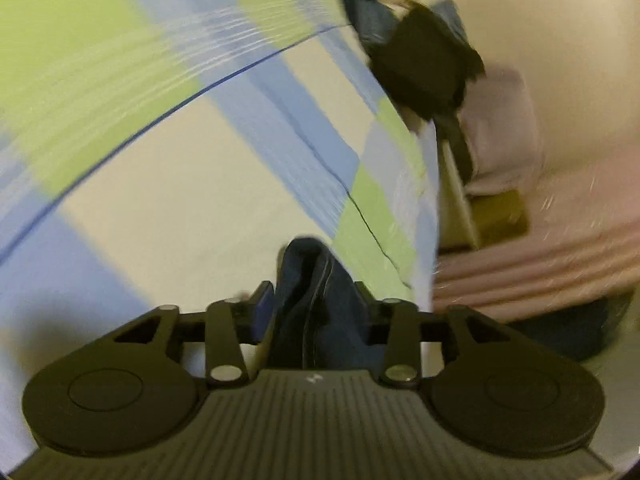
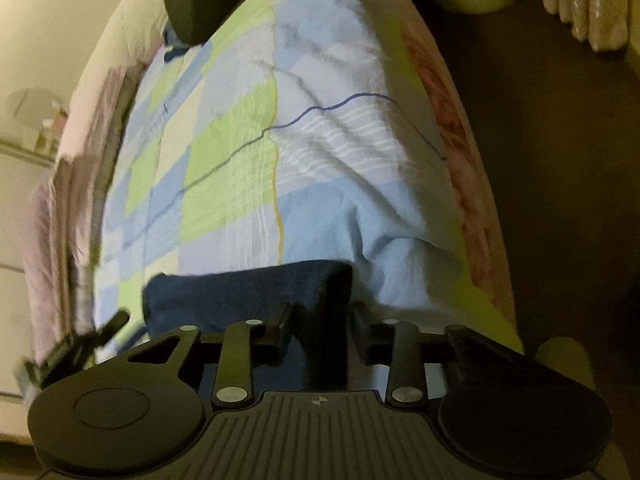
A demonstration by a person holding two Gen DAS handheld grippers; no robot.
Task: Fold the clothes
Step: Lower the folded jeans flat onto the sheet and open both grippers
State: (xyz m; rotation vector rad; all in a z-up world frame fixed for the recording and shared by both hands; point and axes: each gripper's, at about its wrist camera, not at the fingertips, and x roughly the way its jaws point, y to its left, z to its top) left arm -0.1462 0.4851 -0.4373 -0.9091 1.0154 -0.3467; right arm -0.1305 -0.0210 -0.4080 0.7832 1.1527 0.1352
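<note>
The left tongs (image 1: 316, 304) hold a bunched fold of dark blue cloth (image 1: 316, 300) between their fingers; the cloth fills the gap and rises in a peak just past the fingertips, so the grip looks closed on it. The picture from this wrist is smeared by motion. Below the cloth lies a bed (image 1: 160, 160) covered in a checked sheet of green, blue and white with a thin dark line running across it. At the far edge of the bed sits a pile of dark clothes (image 1: 424, 64), black on top with some blue beneath. Beyond the bed edge stands a pale box (image 1: 456, 200), and beside it a pink striped cover (image 1: 540, 256).

The right tongs (image 2: 322, 316) grip the same dark blue cloth (image 2: 248, 292): a thick edge of it runs between the fingers and stretches away to the left as a broad band lying on the sheet (image 2: 320, 152). The fingers press against it on both sides. At the lower left of this view the other tongs (image 2: 84, 344) show, blurred, near the band's left end. The sheet is creased, with a yellow seam line down its middle. A dark heap (image 2: 192, 4) lies at the far end of the bed. To the right the floor (image 2: 560, 160) is dark.
</note>
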